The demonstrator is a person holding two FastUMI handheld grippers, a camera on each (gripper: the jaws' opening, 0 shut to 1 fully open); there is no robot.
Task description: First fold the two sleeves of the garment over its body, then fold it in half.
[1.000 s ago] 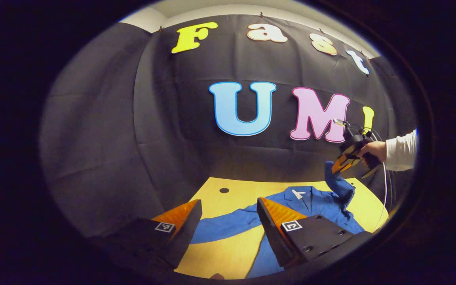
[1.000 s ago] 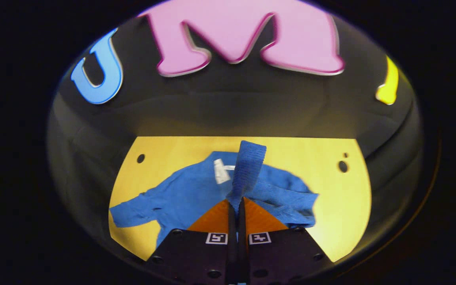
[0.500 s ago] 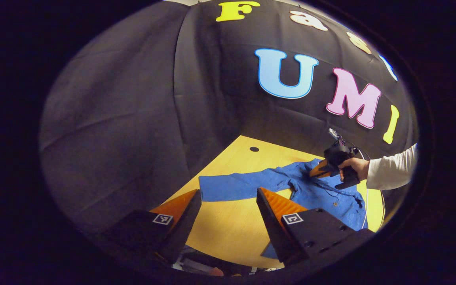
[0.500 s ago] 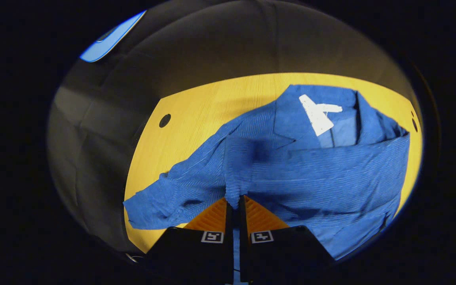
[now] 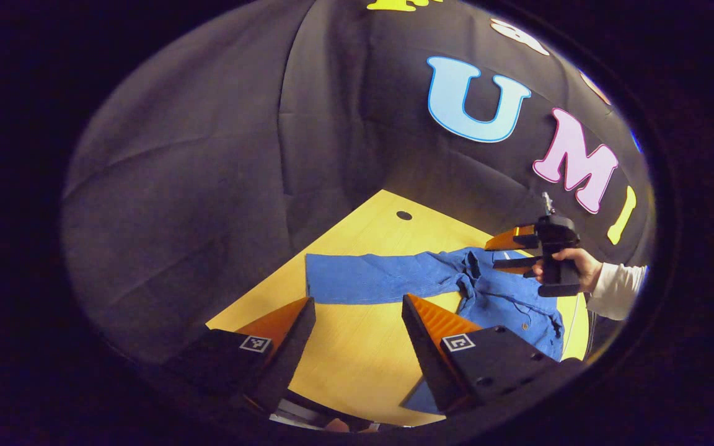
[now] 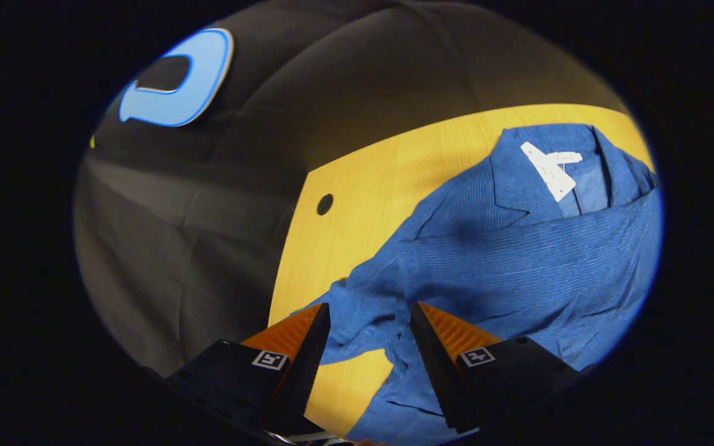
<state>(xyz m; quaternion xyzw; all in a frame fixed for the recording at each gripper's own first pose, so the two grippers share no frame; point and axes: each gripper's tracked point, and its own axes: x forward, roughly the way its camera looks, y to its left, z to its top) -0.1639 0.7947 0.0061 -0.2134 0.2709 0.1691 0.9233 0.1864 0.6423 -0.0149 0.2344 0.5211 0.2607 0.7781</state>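
- While your right gripper hovers spread over the blue shirt, one sleeve lies across its body.
- Your left gripper hangs spread above the table.

Blue garment on the table (one sleeve outstretched).

Blue garment lay flat on yellow surface, collar with white label toward far edge. One sleeve folded across body; other sleeve stretched out straight leftward.
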